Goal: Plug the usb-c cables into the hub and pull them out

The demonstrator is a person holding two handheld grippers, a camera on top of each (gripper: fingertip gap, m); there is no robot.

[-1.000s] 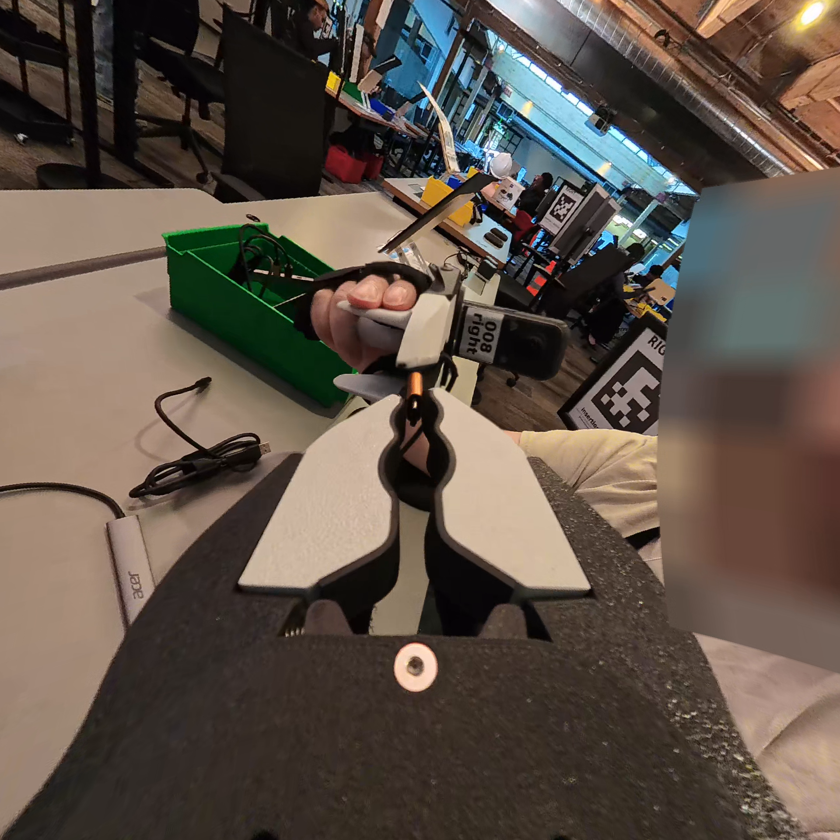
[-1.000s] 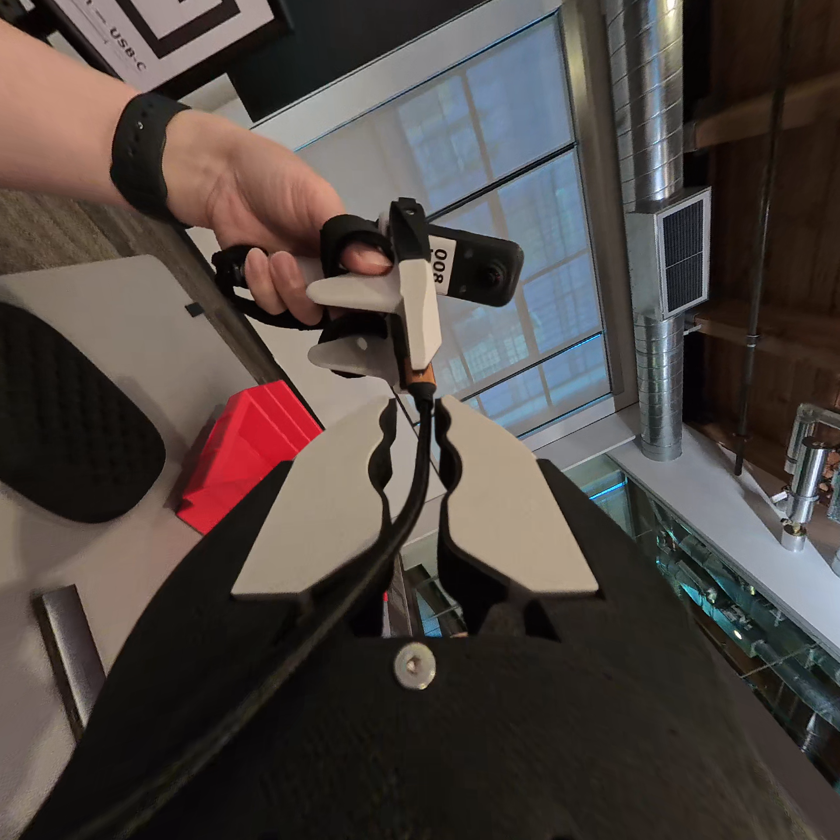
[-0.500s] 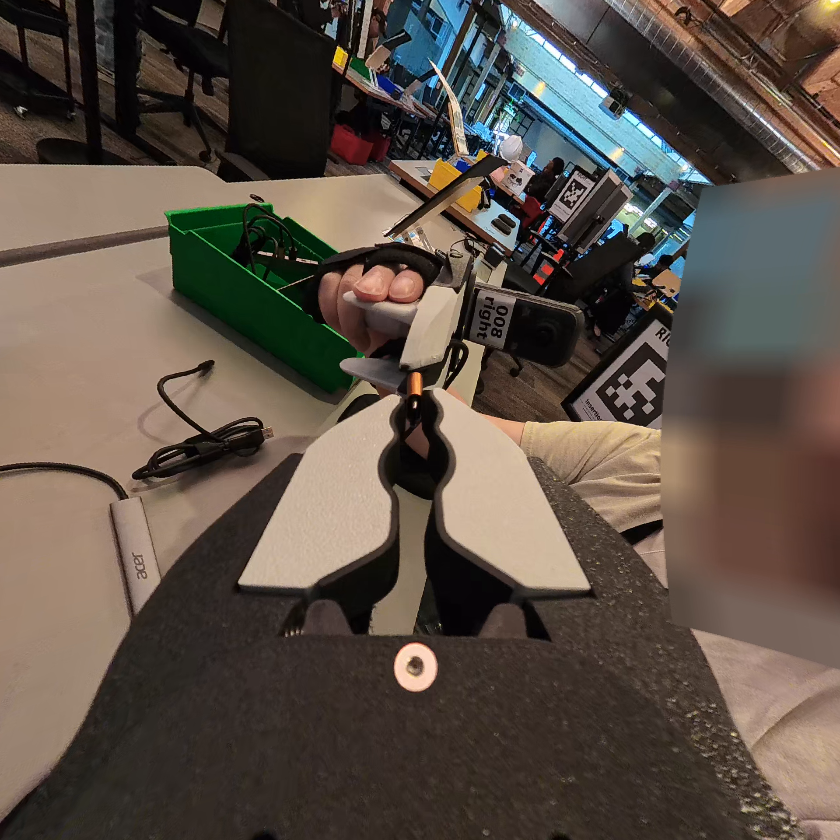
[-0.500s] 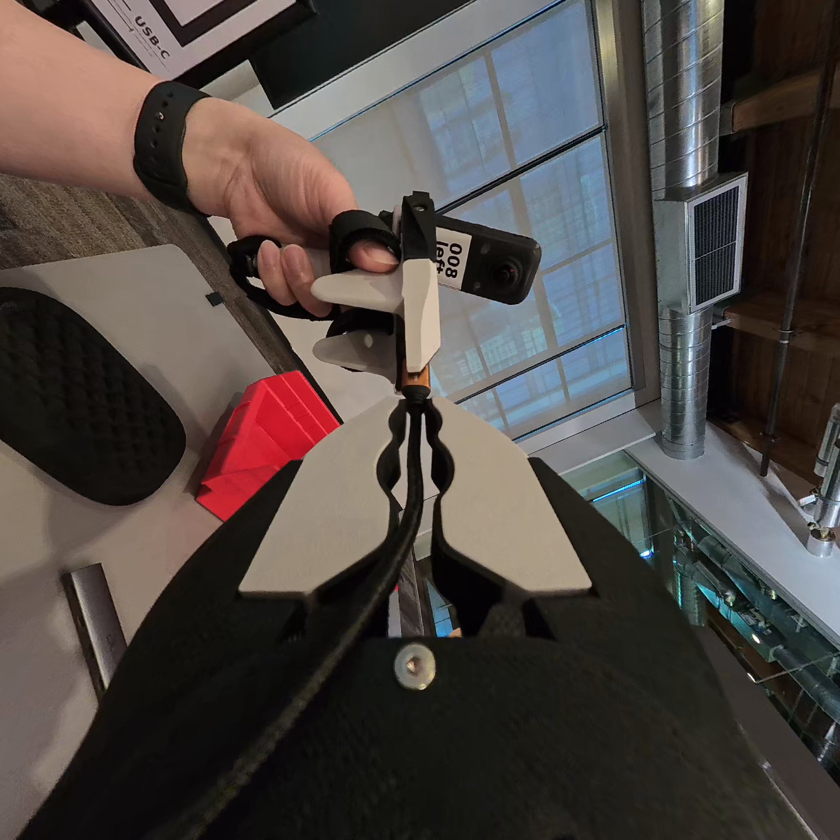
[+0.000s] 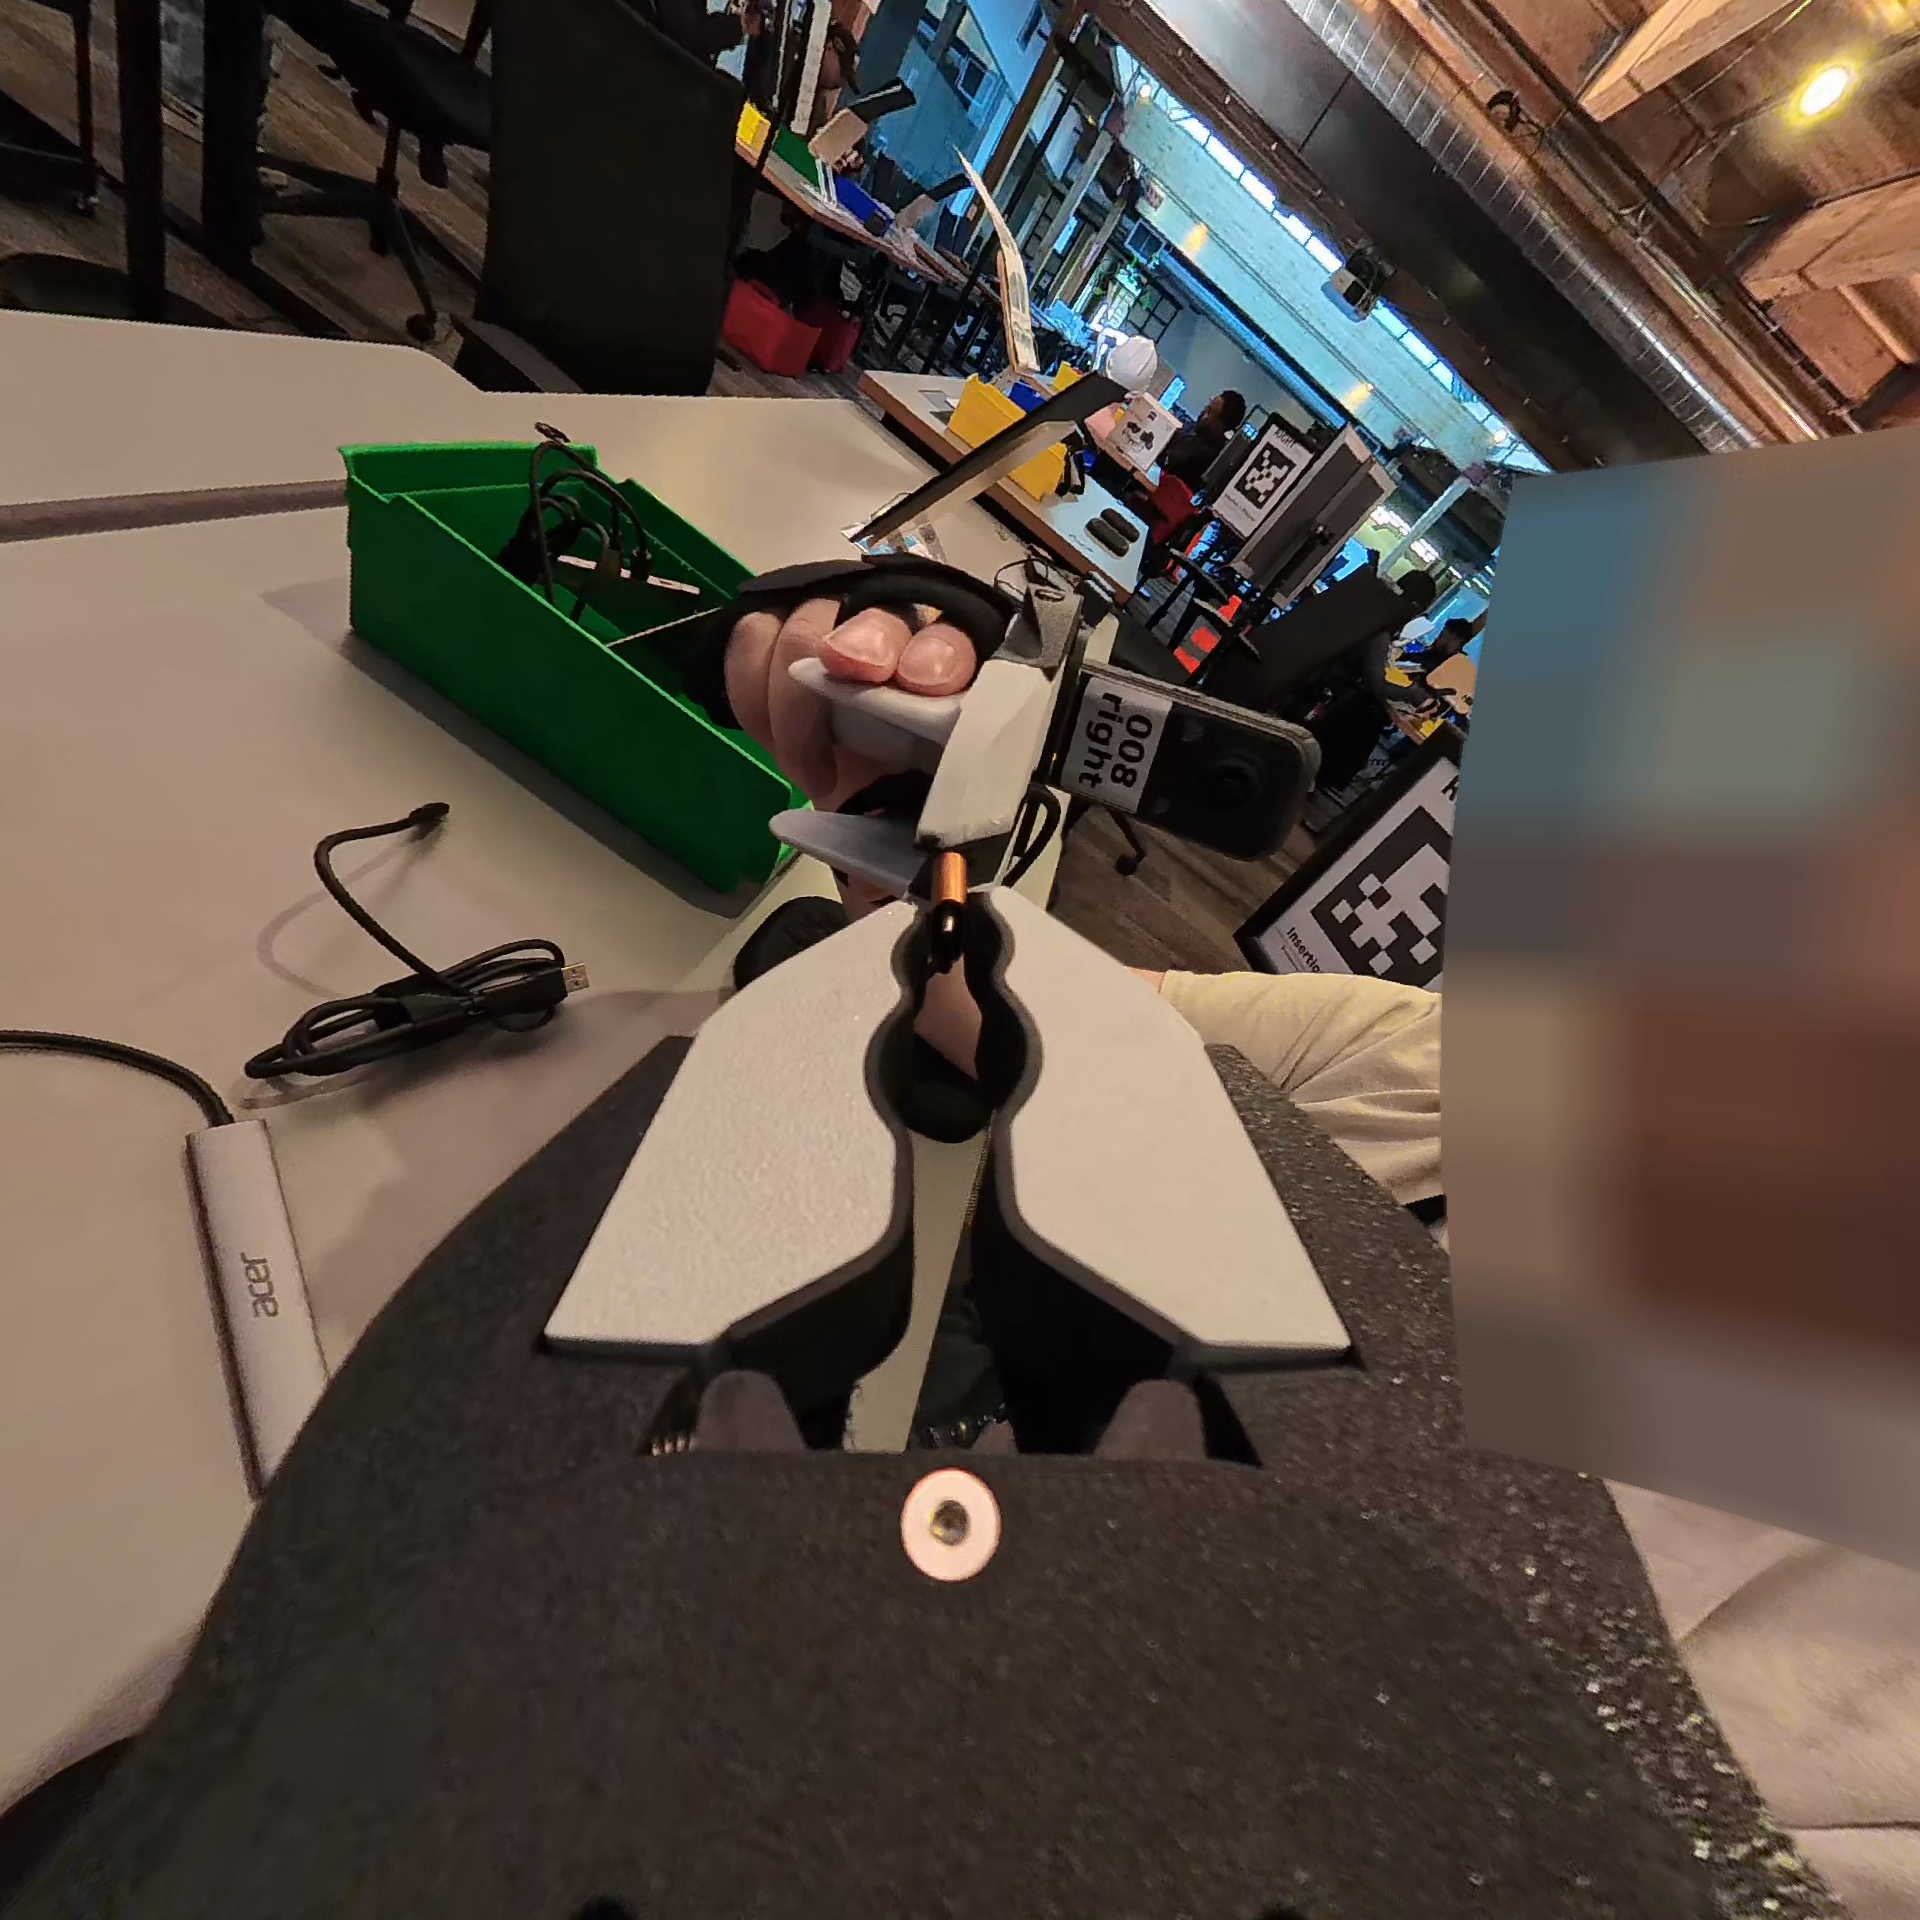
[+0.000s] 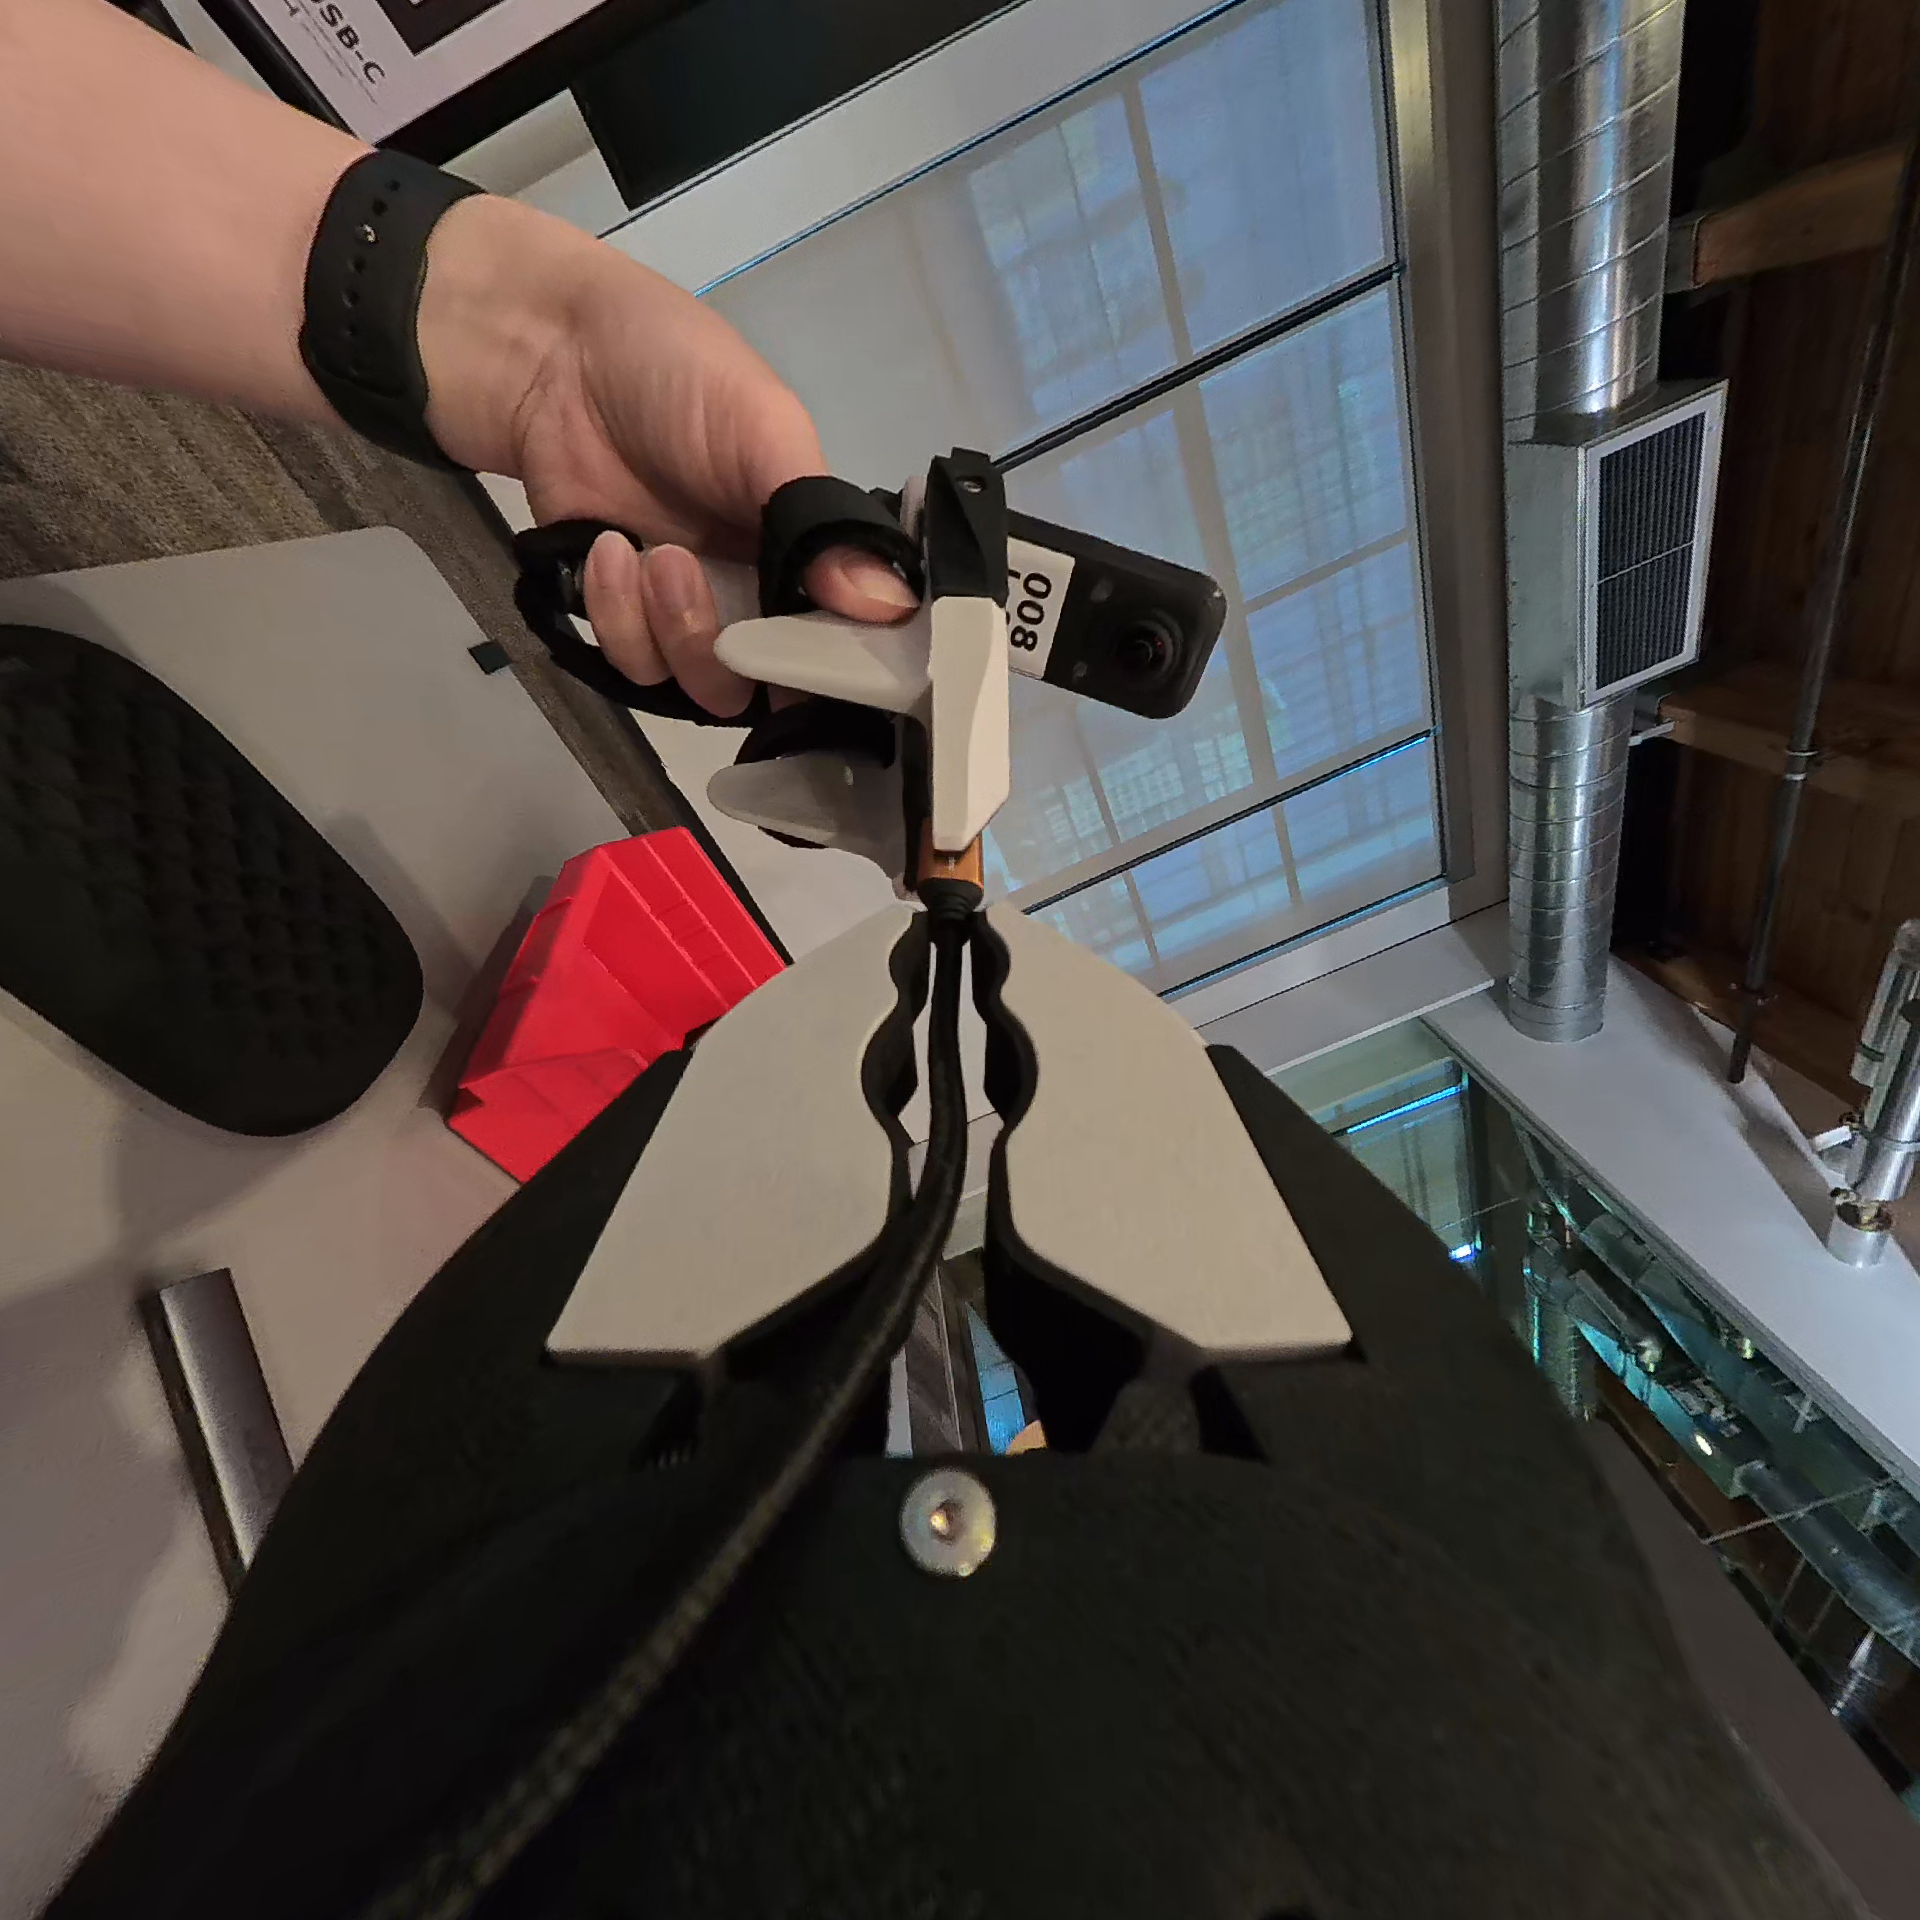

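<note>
Right gripper (image 6: pixel 943 914) has closed since a second ago: its fingers, then spread around the black cable (image 6: pixel 940 1049), now pinch it just behind the copper-collared plug (image 6: pixel 951 864). Left gripper (image 5: pixel 948 920) is unchanged, tips closed on the same plug from the opposite side, so both tools meet nose to nose in the air above the table (image 5: pixel 145 727) edge. Hub (image 5: pixel 249 1278), a pale slim bar, lies flat on the table at lower left, well apart from the plug; nothing is plugged into the part of it in view. A second black cable (image 5: pixel 416 997) lies coiled beside it, and more leads sit in the green bin (image 5: pixel 540 644). Handling judgement: cable is light and limp, the braid likely a little slippery, so it will sag and swing; the stiff plug body is the place to hold, square to the port, since the metal tip could bend if pushed in crooked. Hard to make out: the plug's metal tip is hidden between the left fingertips, the hub's ports cannot be seen, its near end is cut off by the gripper body, and which gripper carries the load is unclear.
</note>
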